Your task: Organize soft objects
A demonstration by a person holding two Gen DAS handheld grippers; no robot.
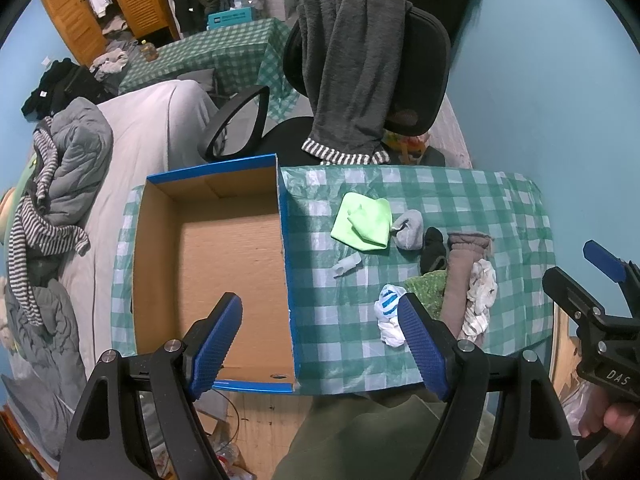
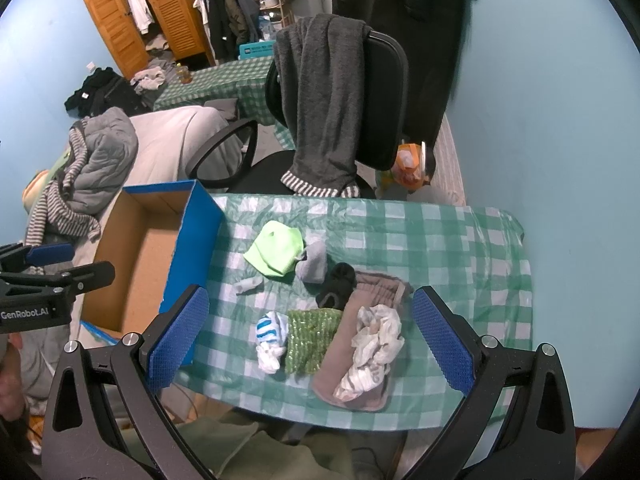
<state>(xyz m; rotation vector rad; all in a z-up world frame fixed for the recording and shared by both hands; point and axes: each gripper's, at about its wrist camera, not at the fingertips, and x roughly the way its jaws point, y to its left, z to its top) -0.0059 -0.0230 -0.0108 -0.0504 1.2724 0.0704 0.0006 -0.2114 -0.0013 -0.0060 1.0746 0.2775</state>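
left hand-held gripper [image 1: 320, 336] hovering with jaws spread wide and nothing between them, above the near wall of the blue cardboard box [image 1: 286, 264]; right hand-held gripper [image 2: 310, 340] likewise wide apart and holding nothing, poised over the clothes pile. on the counter [image 2: 460, 240] with its green checked cover, right of the box: a lime green cloth [image 2: 276, 252] nearest the box, a grey sock [image 2: 314, 266] touching it, a black sock [image 2: 338, 284] just beside that, then a brown folded garment [image 2: 344, 364] with a crumpled white patterned cloth [image 2: 372, 350] lying on top. beside the brown garment, a green knitted piece [image 2: 310, 338] and a white sock with blue stripes [image 2: 270, 338], touching each other. a small pale tube [image 2: 248, 284] lying between the lime cloth and the striped sock. box interior bare cardboard. behind the counter, a black office chair [image 2: 384, 100] draped with a dark grey fleece [image 2: 320, 100]; to the left, a bed [image 1: 136, 152] heaped with grey and striped clothing.
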